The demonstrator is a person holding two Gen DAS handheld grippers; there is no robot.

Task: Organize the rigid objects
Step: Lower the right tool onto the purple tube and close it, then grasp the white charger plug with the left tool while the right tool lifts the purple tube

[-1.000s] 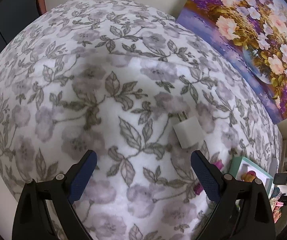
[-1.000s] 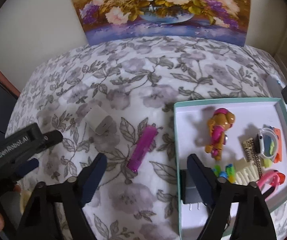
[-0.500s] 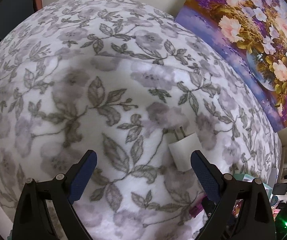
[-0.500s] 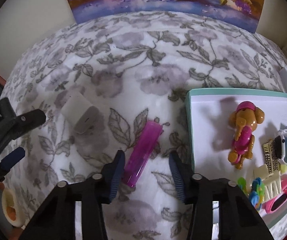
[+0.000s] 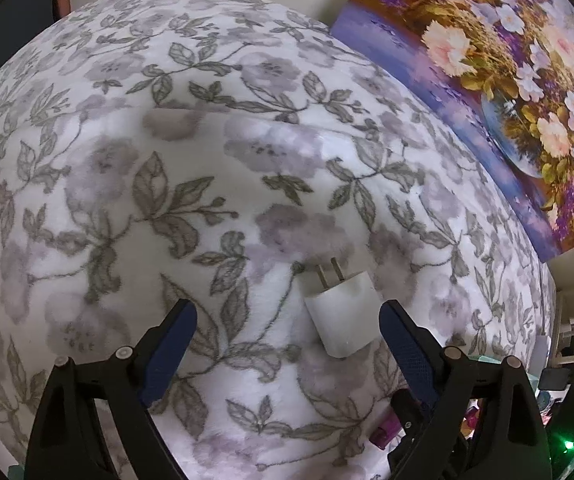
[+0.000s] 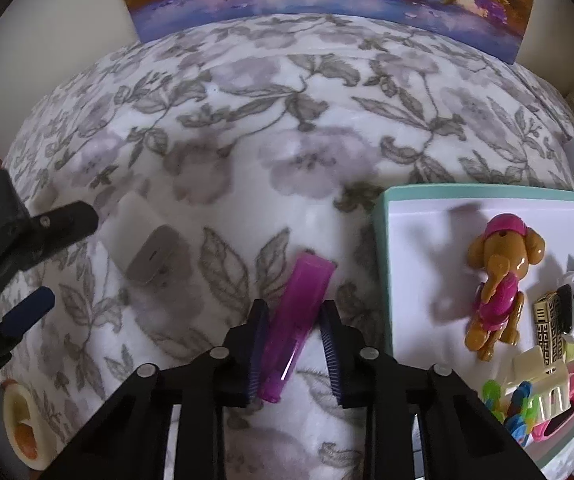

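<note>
A magenta clip [image 6: 295, 320] lies on a floral blanket [image 6: 287, 140], its near half between the 2 fingers of the right gripper [image 6: 293, 354]. The jaws are narrow around it, with a slim gap on each side, so no firm grip shows. Just right of it sits a teal tray [image 6: 383, 248] holding a toy dog [image 6: 499, 280] and small trinkets. The left gripper [image 5: 287, 346] is spread wide, with a white charger [image 5: 343, 316] lying between its fingers, nearer the right one, prongs pointing away.
</note>
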